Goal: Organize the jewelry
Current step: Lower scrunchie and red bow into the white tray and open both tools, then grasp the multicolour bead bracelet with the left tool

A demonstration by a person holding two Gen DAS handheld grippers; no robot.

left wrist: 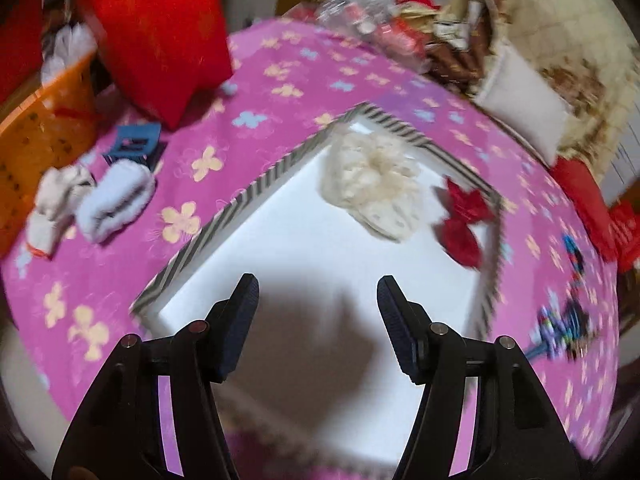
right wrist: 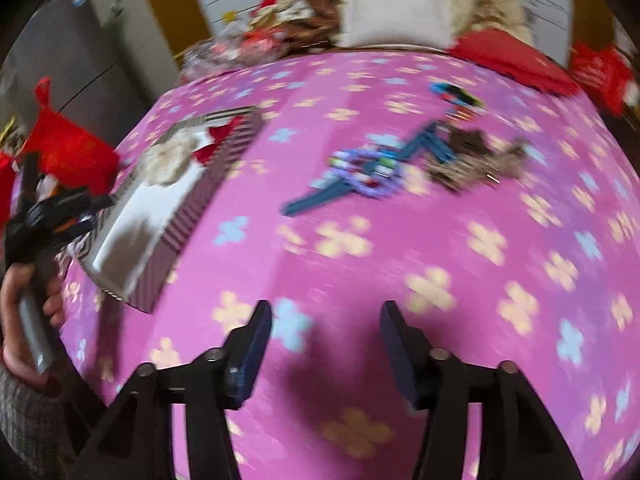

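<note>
So far the striped box (left wrist: 256,196) holds a cream scrunchie (left wrist: 372,188) and red bow (left wrist: 464,220), while both tools, left tool (left wrist: 316,292) and right tool (right wrist: 326,316), gape empty, with beaded pieces (right wrist: 368,168) left on the bed (right wrist: 400,280).

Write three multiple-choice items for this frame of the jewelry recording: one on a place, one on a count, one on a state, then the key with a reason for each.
1. Where does the red bow lie?
A. inside the striped box
B. on the pink cloth beside the orange basket
C. between the right gripper's fingers

2. How many accessories lie in the box?
A. none
B. two
C. five

3. What is the left gripper doing?
A. clamped on the cream scrunchie
B. open and empty
C. clamped on the box rim

Key: 1 A, the bow rests on the white floor by the far wall. 2 B, only scrunchie and bow are inside. 3 B, bare box floor shows between its fingers.
</note>
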